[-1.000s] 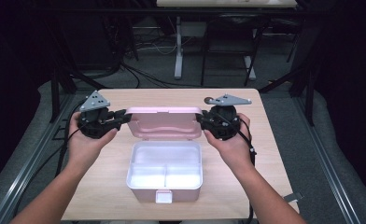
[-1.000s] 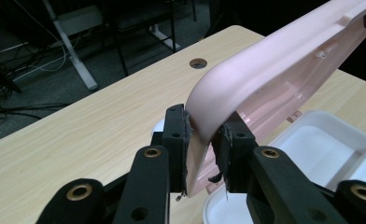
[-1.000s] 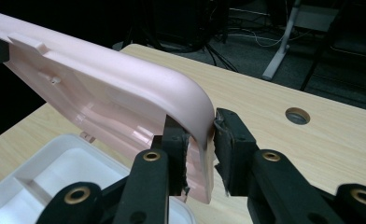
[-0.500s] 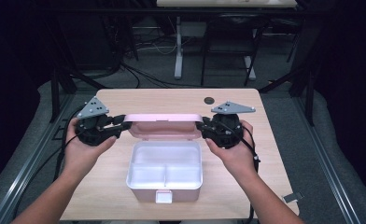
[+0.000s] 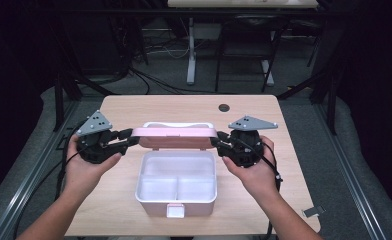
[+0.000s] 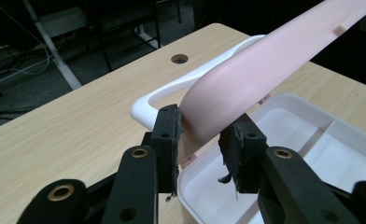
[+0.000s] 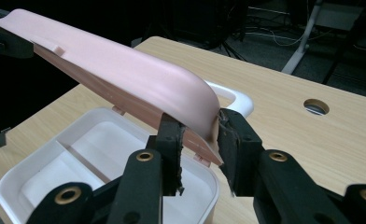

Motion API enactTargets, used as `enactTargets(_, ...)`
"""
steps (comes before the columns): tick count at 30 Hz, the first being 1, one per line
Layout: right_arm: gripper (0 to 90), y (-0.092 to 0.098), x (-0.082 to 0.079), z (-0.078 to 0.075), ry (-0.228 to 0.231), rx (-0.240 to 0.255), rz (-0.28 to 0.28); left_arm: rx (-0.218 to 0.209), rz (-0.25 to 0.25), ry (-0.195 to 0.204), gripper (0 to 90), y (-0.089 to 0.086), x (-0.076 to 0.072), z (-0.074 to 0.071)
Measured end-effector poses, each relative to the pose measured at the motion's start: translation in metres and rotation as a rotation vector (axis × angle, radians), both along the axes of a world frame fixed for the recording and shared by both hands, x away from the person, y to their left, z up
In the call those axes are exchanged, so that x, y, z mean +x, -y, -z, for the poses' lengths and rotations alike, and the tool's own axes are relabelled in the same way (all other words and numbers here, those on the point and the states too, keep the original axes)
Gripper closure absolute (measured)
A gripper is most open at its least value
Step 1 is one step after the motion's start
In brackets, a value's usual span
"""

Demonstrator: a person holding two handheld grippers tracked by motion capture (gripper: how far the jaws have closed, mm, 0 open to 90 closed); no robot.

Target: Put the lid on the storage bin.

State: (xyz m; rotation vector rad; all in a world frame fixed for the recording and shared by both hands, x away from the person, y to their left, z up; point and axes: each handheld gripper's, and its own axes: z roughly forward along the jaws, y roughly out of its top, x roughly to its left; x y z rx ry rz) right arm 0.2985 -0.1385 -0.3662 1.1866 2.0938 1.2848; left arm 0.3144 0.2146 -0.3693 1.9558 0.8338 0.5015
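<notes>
Each hand-held gripper, left [image 5: 132, 140] and right [image 5: 217, 141], clamps an end of the pink lid [image 5: 176, 137], which hides the white box's [image 5: 176, 199] far rim

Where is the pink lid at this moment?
In the high view the pink lid is at the table's middle, tilted over the far edge of the white box, between the left gripper and the right gripper.

Pale pink lid [image 5: 176, 136] with white handle [image 6: 169, 88]; white two-compartment box [image 5: 176, 182] with a seemingly pink front latch [image 5: 174, 210]; black grippers bearing grey plates; light wood-grain table [image 5: 184, 107].
</notes>
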Motion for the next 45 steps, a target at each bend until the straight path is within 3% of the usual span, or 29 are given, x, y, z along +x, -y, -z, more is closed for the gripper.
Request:
enactTargets(10, 70.6, 0.002, -0.006, 0.001, -0.002, 0.004, -0.015, 0.012, 0.003, 0.003, 65.5, -0.002, -0.006, 0.007)
enactTargets(18, 70.5, 0.002, -0.011, 0.004, 0.006, 0.012, -0.023, 0.004, 0.011, 0.017, 64.0, -0.002, -0.013, 0.007)
enactTargets(19, 70.5, 0.002, -0.012, 0.004, 0.009, -0.004, 0.000, 0.000, 0.008, 0.018, 63.9, -0.002, -0.015, 0.007)
enactTargets(32, 70.1, 0.004, -0.022, 0.009, 0.008, 0.018, -0.031, -0.030, 0.022, 0.012, 64.0, -0.007, -0.025, 0.017)
enactTargets(38, 70.0, 0.005, -0.029, 0.013, 0.012, 0.021, -0.041, -0.014, 0.021, 0.027, 64.0, -0.006, -0.031, 0.020)
enactTargets(45, 69.1, 0.007, -0.040, 0.022, 0.011, 0.031, -0.059, -0.034, 0.037, 0.009, 64.3, -0.009, -0.038, 0.029)
